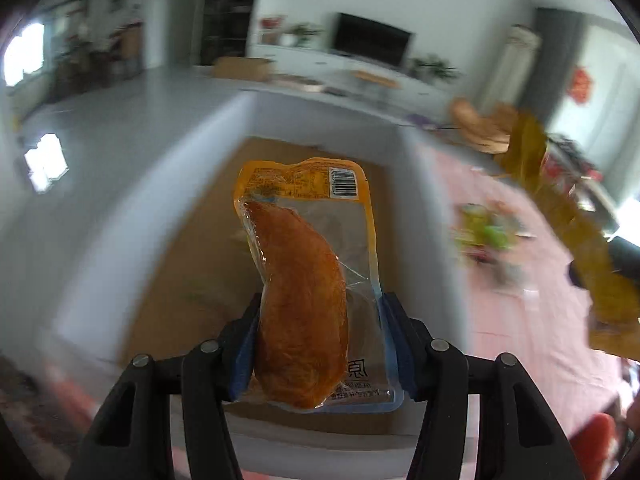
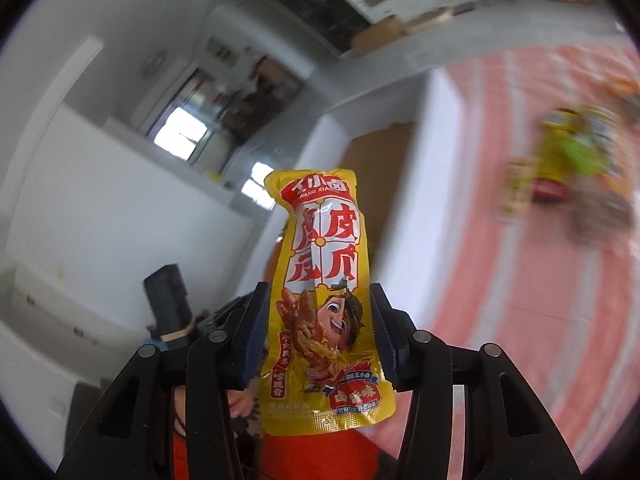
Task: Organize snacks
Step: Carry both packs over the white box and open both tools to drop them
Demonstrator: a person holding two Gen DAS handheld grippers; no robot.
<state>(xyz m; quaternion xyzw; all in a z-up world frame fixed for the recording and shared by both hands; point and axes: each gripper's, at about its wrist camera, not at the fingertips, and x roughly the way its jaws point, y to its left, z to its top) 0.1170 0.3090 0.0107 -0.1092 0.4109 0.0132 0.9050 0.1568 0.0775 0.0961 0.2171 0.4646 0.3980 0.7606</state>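
Left claw (image 1: 320,344) clamps clear chicken pouch (image 1: 308,280); right claw (image 2: 318,336) clamps yellow snack packet (image 2: 324,300).

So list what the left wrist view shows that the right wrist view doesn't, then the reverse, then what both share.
Left wrist view only: the left gripper clamped on a clear-windowed pouch of brown meat, barcode side up, and a television on the far wall.

Right wrist view only: the right gripper clamped on a yellow cartoon-printed snack pouch, seen from the front, and a window.

Both: the white-walled box with a brown cardboard floor, the pink striped tablecloth, and a blurred snack pile on it.
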